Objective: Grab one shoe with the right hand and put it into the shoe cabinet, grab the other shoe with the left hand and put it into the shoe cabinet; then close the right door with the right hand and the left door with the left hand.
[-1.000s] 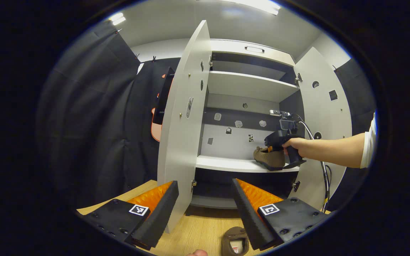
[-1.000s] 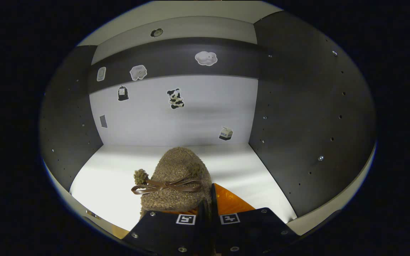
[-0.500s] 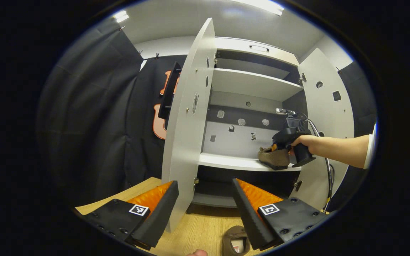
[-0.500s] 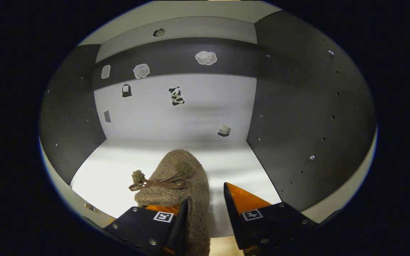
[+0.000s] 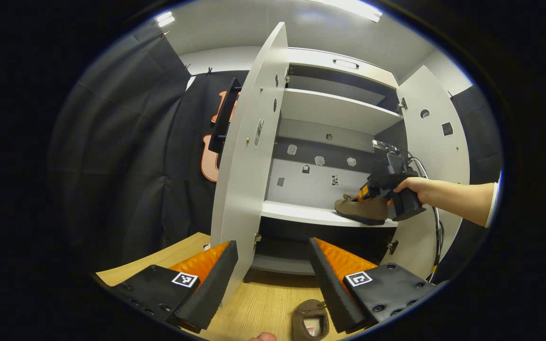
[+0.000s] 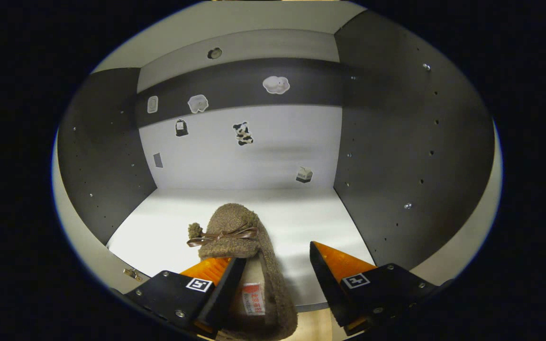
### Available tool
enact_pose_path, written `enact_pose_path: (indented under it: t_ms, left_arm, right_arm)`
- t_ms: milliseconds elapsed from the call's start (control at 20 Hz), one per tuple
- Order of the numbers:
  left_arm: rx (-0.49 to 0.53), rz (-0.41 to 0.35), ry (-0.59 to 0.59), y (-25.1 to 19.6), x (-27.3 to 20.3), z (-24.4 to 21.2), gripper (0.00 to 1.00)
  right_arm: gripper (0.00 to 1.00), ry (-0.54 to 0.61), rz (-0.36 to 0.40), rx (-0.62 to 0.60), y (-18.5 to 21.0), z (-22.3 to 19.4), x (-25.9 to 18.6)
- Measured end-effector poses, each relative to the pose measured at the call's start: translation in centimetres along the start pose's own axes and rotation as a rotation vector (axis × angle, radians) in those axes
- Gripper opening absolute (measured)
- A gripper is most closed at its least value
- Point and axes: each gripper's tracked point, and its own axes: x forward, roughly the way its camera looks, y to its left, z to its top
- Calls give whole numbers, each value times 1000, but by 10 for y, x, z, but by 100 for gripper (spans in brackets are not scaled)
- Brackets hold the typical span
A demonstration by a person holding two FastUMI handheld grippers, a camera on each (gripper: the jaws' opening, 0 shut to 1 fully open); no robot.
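Observation:
A brown fuzzy shoe [image 6: 247, 265] with a bow lies on the white middle shelf [image 6: 168, 222] of the shoe cabinet, toe pointing inward. My right gripper [image 6: 273, 279] stands open just behind it, its left finger over the heel opening, nothing pressed. In the left gripper view the same shoe [image 5: 360, 210] rests at the shelf's right end, with the right gripper [image 5: 372, 189] held by a hand at it. The second brown shoe [image 5: 310, 322] lies on the wooden floor, just below my open left gripper [image 5: 273, 279]. Both cabinet doors, left door [image 5: 249, 156] and right door [image 5: 432, 156], stand open.
The cabinet has an upper shelf [image 5: 334, 111] and a dark lower compartment [image 5: 292, 246]. Black cloth walls [image 5: 126, 156] flank the cabinet. A cable [image 5: 436, 227] hangs from the right gripper beside the right door. Dark side panels [image 6: 405, 156] bound the shelf.
My right gripper let go of the shoe, opened wide and drew back, leaving the shoe on the shelf. The left gripper stayed open, shifting only slightly.

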Motion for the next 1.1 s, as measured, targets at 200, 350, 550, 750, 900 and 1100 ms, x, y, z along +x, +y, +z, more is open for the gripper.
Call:
enact_pose_path:
  t_ms: [200, 350, 550, 750, 900, 1100]
  left_arm:
    - [12, 4, -7, 2, -1, 1, 97]
    - [26, -2, -12, 0, 0, 4, 99]
    - [27, -21, -15, -6, 0, 7, 97]
    - [35, -62, -16, -20, -1, 8, 94]
    - [45, -102, -24, -36, -3, 9, 97]
    - [45, -141, 9, -55, -6, -4, 97]
  right_arm:
    - [87, -114, -9, -65, 1, 15, -42]
    - [87, -195, 27, -56, 9, 30, -80]
    - [88, -280, 55, -40, 7, 36, -130]
    - [88, -348, 72, -25, 4, 17, -177]
    - [88, -375, 77, -28, 3, -16, -204]
    - [88, -387, 80, -17, 3, -71, -226]
